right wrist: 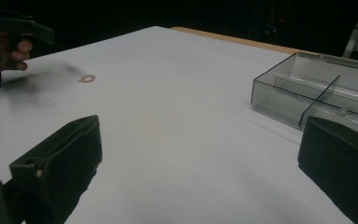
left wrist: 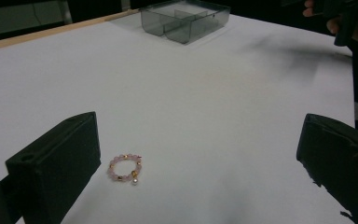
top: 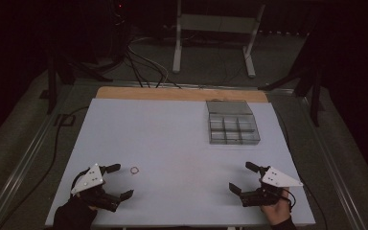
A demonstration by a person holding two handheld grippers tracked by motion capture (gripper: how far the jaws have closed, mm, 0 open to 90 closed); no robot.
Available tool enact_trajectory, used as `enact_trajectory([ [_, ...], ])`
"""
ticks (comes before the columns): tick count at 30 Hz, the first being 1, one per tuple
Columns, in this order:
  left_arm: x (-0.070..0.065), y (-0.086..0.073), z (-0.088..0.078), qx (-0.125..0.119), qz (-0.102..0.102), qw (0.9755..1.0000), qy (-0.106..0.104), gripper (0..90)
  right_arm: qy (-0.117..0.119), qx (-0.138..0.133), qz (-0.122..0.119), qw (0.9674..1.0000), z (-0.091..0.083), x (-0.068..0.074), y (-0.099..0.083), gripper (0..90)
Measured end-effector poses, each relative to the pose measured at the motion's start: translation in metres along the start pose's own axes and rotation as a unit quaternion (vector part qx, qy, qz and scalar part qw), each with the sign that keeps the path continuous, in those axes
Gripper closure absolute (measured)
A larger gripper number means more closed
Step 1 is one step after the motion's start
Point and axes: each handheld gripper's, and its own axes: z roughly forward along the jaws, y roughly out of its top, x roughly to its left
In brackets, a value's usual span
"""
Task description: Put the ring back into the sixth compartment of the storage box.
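The bead ring (left wrist: 125, 168) lies flat near the desk's (top: 172, 139) front-left corner, round, no long axis. Both the left tool (top: 120, 181) and right tool (top: 242, 177) are released at the front edge, bare desk between.

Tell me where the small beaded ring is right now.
The beaded ring lies flat on the white table at its near left in the high view, just right of the open left gripper, far from the clear divided box.

Dim lab: floor cables (top: 143, 67), metal stand (top: 215, 28), white table (top: 172, 139).

I see a white rectangular tabletop (top: 172, 139) carrying a clear grey plastic compartment box (top: 232, 128) and a small pink beaded ring (left wrist: 125, 168).
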Motion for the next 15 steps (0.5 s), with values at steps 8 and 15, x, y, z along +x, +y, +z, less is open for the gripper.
enact_trajectory([
  [8, -0.0002, 0.0003, -0.0006, -0.002, 0.001, 1.0, 0.001, 0.5, 0.005, 0.005, 0.002, 1.0, 0.0003, 0.0009, 0.0003, 0.0],
  [15, 0.0005, -0.0001, -0.001, -0.003, -0.002, 1.0, 0.0, 0.5, 0.005, 0.005, 0.019, 0.9998, 0.0033, 0.0001, 0.0006, 0.0],
])
